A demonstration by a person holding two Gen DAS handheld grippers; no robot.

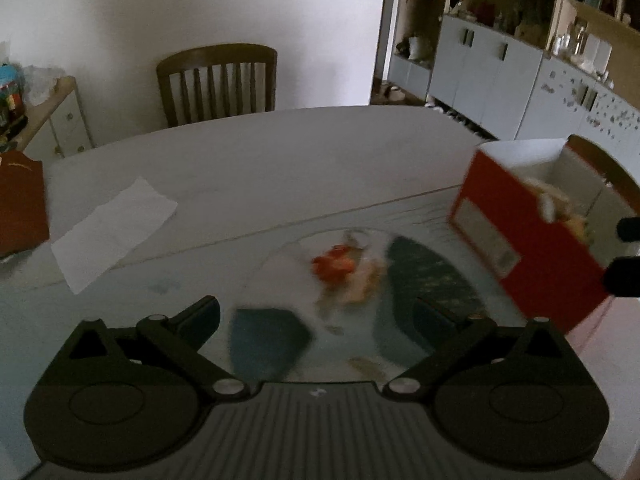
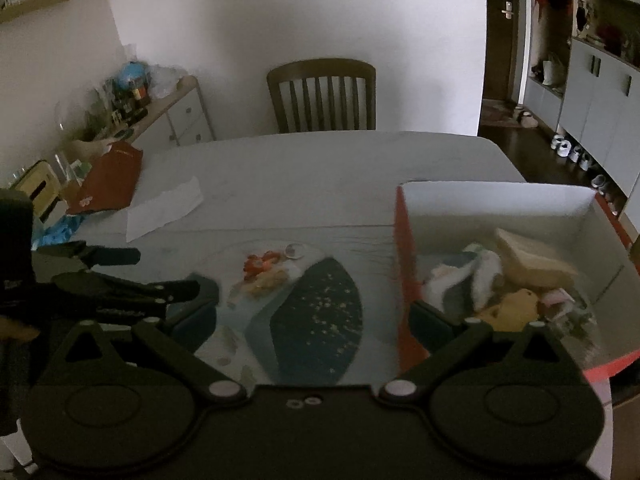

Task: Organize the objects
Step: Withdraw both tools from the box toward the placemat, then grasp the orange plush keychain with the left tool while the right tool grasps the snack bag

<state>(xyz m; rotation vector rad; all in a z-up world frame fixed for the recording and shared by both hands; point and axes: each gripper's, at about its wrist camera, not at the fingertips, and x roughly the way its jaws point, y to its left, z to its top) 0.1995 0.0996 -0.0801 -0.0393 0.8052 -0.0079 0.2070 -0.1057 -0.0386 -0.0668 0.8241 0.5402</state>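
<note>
Your left tongs (image 1: 316, 316) and right tongs (image 2: 316, 312) both gape empty, tilted down over bare bench (image 2: 320, 168), the red box (image 2: 404, 280) edge beside the right

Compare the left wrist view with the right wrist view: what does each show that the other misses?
Left wrist only: the tall cupboards fill its right side, shelves and doors shown at length.

Right wrist only: the door, shoes on the floor, the box's contents laid out clearly, and the left gripper itself, jaws open with nothing between them.

Both: the red box, white paper, chair, the small orange item on the glass top, and the red folder at the table's left edge.
</note>
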